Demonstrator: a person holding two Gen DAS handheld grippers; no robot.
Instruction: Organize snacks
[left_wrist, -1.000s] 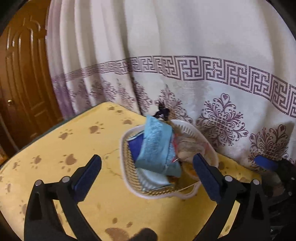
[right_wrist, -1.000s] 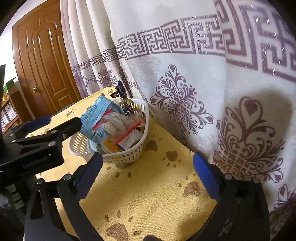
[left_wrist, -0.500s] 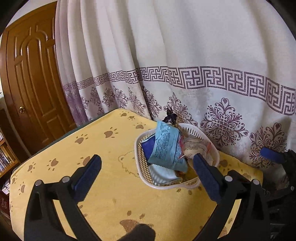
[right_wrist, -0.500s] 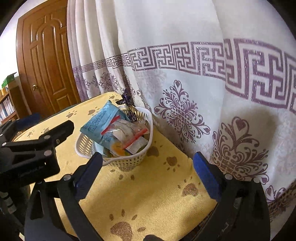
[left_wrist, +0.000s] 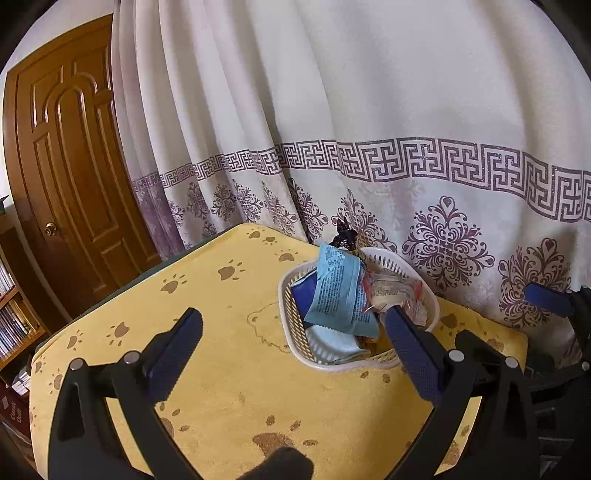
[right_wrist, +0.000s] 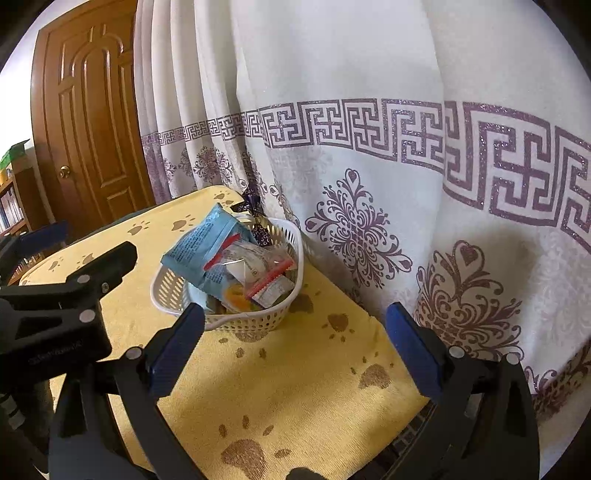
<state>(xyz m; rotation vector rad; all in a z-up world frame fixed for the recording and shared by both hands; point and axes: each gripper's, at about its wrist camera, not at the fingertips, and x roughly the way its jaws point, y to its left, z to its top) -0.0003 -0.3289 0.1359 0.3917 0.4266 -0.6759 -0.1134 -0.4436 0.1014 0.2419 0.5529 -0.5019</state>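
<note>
The snacks (left_wrist: 338, 295) all appear gathered in the white basket (right_wrist: 255, 321) at the far right of the yellow worktop (left_wrist: 207, 295), none loose, so little seems left, with left gripper (left_wrist: 295, 350) and right gripper (right_wrist: 295, 347) both wide and empty.

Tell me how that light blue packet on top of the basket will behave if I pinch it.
The blue packet looks like thin crinkled film, so probably floppy and light. It leans loosely over the other snacks, so it may slide or drag them. The slotted basket looks light too and might shift.
</note>
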